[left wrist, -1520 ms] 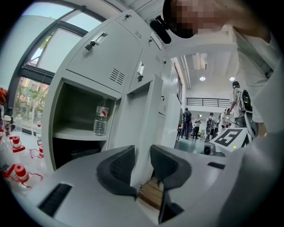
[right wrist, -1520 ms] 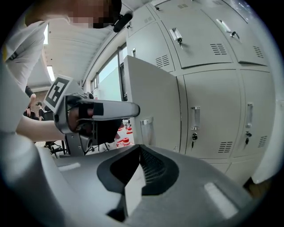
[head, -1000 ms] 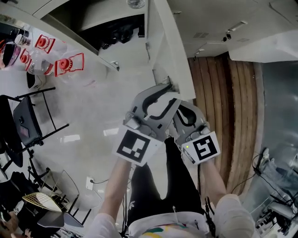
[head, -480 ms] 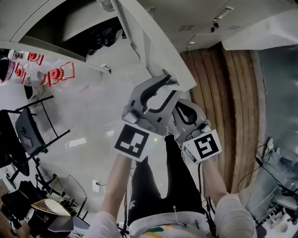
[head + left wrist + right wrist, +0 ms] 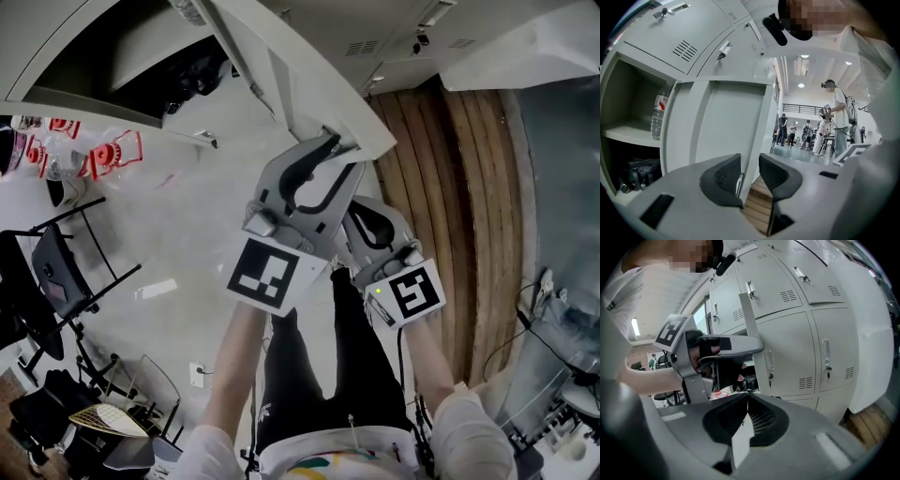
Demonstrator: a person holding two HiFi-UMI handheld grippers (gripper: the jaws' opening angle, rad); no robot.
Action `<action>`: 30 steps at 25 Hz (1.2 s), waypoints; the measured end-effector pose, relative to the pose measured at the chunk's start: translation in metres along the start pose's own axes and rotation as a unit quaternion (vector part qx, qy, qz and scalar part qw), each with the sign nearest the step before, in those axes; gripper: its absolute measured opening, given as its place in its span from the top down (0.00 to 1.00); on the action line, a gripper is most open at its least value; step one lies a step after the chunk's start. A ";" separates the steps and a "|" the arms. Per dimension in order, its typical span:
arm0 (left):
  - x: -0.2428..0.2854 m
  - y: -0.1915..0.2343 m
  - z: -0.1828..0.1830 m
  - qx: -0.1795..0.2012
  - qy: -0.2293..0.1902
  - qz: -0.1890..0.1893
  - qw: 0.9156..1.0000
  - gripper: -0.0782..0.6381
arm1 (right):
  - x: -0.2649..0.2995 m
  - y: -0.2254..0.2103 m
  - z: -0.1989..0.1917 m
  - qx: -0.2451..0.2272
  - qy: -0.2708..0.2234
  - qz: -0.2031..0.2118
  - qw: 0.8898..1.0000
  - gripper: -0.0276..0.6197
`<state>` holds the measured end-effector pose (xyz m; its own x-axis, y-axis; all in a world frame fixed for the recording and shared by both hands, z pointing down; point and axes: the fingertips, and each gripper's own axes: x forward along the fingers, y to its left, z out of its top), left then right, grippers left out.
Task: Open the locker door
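The grey locker door stands swung out from its open compartment. My left gripper is shut on the door's free edge, one finger on each side. In the left gripper view the door runs edge-first between the pads of that gripper. My right gripper hangs just below and right of the left one, shut on nothing. The right gripper view shows its own closed jaws and, beyond them, the left gripper on the door edge.
Inside the compartment stand a water bottle and a black bag. Closed lockers fill the wall to the right. A wooden floor strip, black chairs and several people are around.
The door has swung further out, its edge moving left in the head view, with the left gripper still on it. The right gripper stayed shut beside it.
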<state>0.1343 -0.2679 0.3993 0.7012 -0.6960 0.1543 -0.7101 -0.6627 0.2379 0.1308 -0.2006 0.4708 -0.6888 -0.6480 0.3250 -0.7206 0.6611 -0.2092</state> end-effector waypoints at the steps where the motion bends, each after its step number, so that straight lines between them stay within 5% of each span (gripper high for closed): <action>1: 0.002 0.000 0.000 -0.001 -0.001 0.000 1.000 0.73 | 0.000 -0.001 -0.001 0.003 -0.001 -0.002 1.000 0.95; 30: 0.035 -0.003 0.003 -0.019 -0.015 0.000 1.000 0.68 | -0.013 -0.002 -0.006 0.034 -0.012 -0.008 0.999 0.95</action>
<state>0.1603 -0.2912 0.4008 0.6982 -0.7046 0.1263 -0.7073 -0.6518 0.2737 0.1419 -0.1917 0.4723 -0.6790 -0.6674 0.3060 -0.7341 0.6240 -0.2678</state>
